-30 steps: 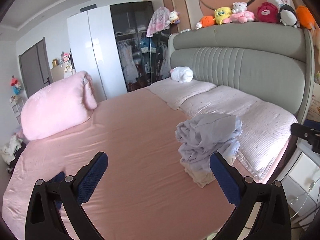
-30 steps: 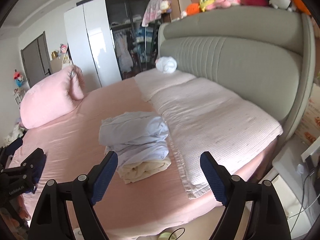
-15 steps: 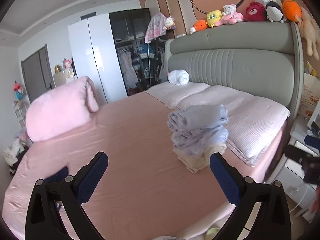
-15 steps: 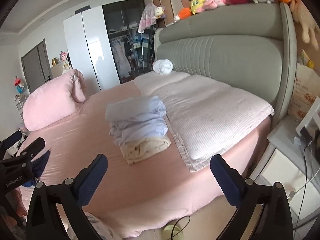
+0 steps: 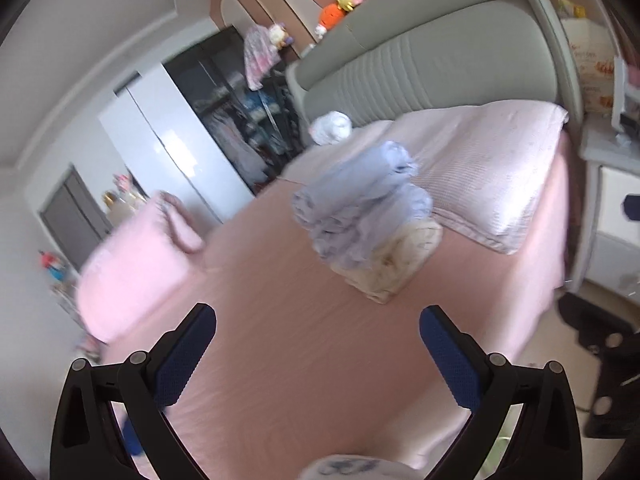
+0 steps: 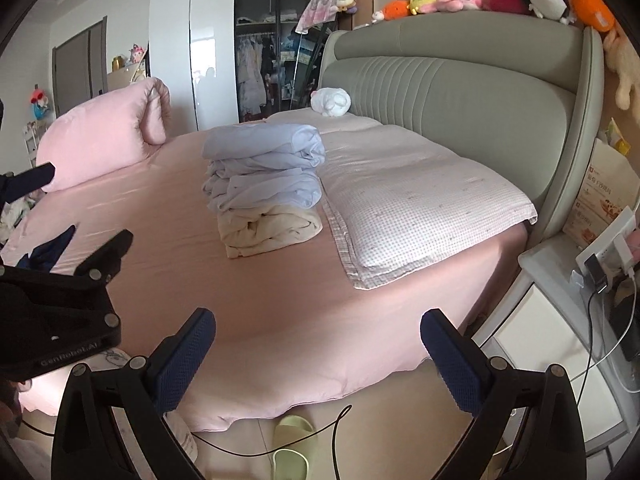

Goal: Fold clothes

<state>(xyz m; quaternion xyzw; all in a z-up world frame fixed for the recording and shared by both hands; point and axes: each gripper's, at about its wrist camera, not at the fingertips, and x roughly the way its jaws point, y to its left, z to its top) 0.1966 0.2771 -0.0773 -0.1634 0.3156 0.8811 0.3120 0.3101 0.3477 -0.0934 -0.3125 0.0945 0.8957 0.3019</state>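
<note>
A stack of folded clothes [image 6: 264, 184] sits on the pink bed sheet [image 6: 168, 240]: pale lilac pieces on top, a cream piece [image 6: 272, 228] at the bottom. The left wrist view shows the same stack [image 5: 360, 216], tilted and blurred. My left gripper [image 5: 318, 344] is open over bare sheet, well short of the stack, with nothing between its fingers. My right gripper [image 6: 318, 344] is wide open at the bed's near edge, also empty. The left gripper's black body [image 6: 60, 304] shows at the left of the right wrist view. A dark blue cloth [image 6: 48, 252] lies near it.
A big pink pillow [image 6: 104, 136] lies at the far left, a flat checked pillow [image 6: 416, 204] right of the stack. Grey headboard [image 6: 460, 92] with plush toys behind. A white nightstand [image 6: 560, 320] with cables stands at the right; a green slipper [image 6: 292, 444] and a cable lie on the floor.
Both grippers have pulled back from the stack and sunk lower. The left view has rolled, so the bed now looks tilted. The right jaws stand wider than a second ago.
</note>
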